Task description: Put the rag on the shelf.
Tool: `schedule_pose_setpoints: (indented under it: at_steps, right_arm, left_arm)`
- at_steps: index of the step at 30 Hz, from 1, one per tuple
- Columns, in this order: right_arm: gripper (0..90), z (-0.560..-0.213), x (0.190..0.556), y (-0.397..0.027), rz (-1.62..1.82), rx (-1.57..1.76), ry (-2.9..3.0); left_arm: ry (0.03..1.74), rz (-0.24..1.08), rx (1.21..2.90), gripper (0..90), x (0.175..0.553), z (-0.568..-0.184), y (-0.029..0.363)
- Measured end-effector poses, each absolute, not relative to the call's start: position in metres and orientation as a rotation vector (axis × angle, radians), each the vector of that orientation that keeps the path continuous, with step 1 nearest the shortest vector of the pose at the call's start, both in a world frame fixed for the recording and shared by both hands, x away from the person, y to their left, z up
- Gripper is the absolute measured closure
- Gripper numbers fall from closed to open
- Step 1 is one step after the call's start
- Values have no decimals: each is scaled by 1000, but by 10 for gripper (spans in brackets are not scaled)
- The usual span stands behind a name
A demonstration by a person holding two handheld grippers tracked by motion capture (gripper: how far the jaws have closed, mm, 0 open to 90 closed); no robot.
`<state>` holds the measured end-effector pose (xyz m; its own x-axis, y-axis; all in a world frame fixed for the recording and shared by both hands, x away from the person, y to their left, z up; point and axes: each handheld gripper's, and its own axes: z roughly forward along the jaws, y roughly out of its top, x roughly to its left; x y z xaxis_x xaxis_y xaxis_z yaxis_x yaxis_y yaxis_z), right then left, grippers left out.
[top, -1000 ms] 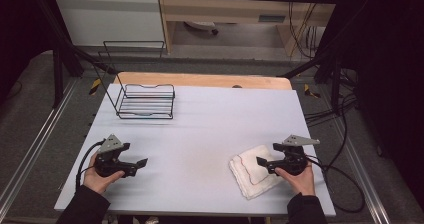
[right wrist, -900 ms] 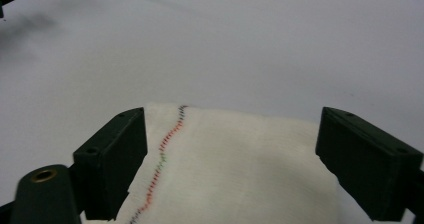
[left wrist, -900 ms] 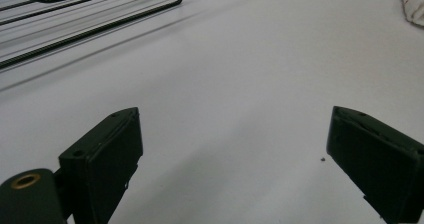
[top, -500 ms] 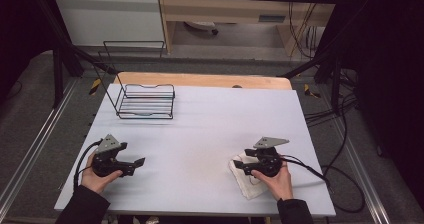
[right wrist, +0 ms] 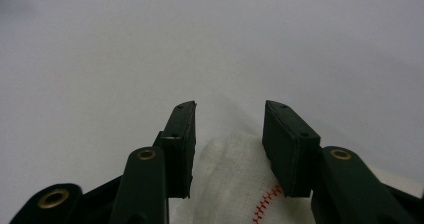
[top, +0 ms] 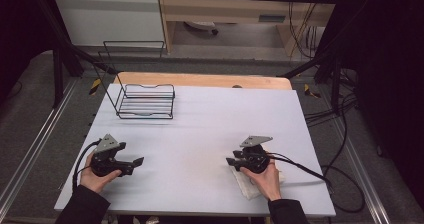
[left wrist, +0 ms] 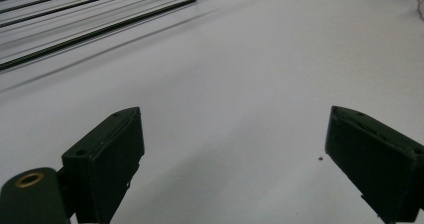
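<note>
the right gripper (top: 233,162) has slid left over the white cloth (right wrist: 235,184) at the surface's near right; its jaws have just been closing around a fold, not yet pressing. the left gripper (top: 135,165) waits, jaws wide.

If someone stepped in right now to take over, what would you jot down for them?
Right hand-held gripper: jaws have just been closing around a corner of the folded white cloth with red stitching; not yet pinched.
Left hand-held gripper: open, nothing between its jaws, at the near left of the white table.
Black wire basket: far left, nothing inside.
Done: right gripper at the cloth.
Left: grip the cloth, probably carry it to the basket.
</note>
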<state>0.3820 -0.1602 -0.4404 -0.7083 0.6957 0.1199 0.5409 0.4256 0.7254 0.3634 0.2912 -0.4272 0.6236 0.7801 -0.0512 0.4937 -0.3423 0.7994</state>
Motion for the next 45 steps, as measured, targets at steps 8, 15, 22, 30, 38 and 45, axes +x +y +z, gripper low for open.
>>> schedule_pose_setpoints:
  at_steps: [8, 15, 22, 30, 38, 45]
  right_arm:
    - [710, -445, 381, -154, 1045, 1037, 2491]
    - [809, -445, 381, -149, 973, 1014, 2483]
    - [852, -440, 382, -150, 1004, 1060, 2463]
    - [855, -426, 380, -138, 1129, 988, 2460]
    - [854, -425, 384, -96, 1175, 841, 2527]
    - [854, -428, 388, -68, 1194, 773, 2553]
  left_arm:
    - [998, 436, 2017, 90, 363, -427, 291]
    - [999, 438, 2016, 93, 363, -427, 291]
    - [1005, 441, 2009, 95, 363, -427, 293]
    - [1008, 442, 2010, 96, 364, -427, 293]
    - [1011, 444, 2000, 96, 363, -426, 295]
    - [1017, 445, 1995, 96, 364, -426, 297]
